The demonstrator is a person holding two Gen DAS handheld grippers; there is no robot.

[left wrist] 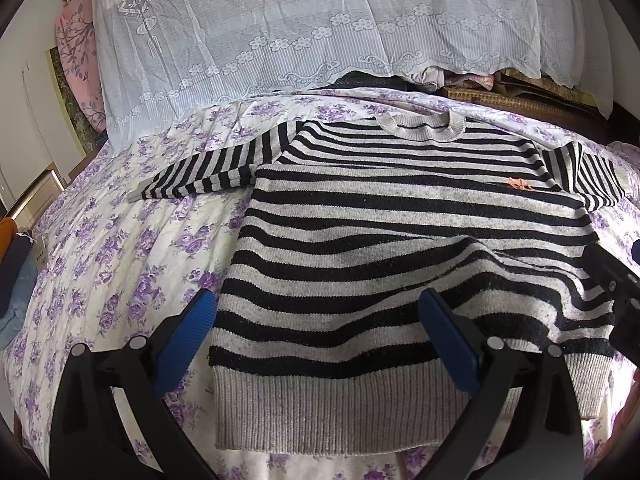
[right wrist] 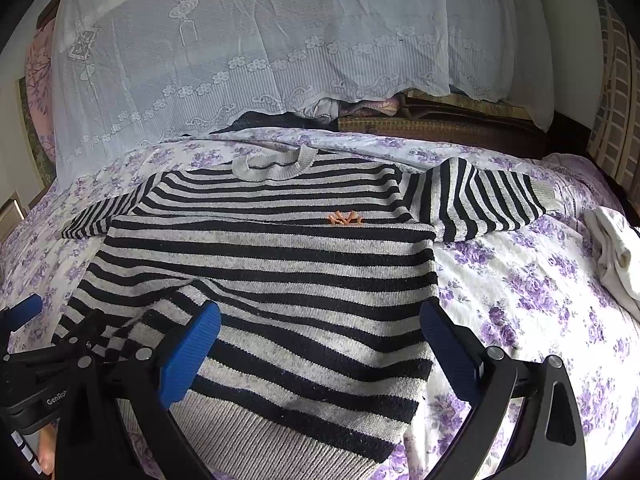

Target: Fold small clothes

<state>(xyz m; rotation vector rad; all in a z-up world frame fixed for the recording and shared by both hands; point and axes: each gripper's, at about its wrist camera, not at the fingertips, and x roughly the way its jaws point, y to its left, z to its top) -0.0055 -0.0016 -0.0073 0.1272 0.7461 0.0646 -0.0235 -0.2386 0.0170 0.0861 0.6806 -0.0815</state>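
A small black-and-grey striped sweater [left wrist: 400, 232] lies face up on a bed, collar far, ribbed hem near; it also shows in the right wrist view [right wrist: 272, 272]. Its left sleeve [left wrist: 208, 168] stretches out to the left. Its right sleeve [right wrist: 480, 200] is bent near the shoulder. A small orange mark [right wrist: 346, 219] sits on the chest. My left gripper [left wrist: 320, 320] is open just above the hem's left part. My right gripper [right wrist: 320, 332] is open above the hem's right part, and it shows at the right edge of the left wrist view [left wrist: 612, 280].
The bed has a white sheet with purple flowers [left wrist: 120, 240]. A white lace cloth [left wrist: 280, 32] covers a pile at the bed's far side. A white garment [right wrist: 616, 252] lies on the right. Blue cloth [left wrist: 16, 292] lies at the left edge.
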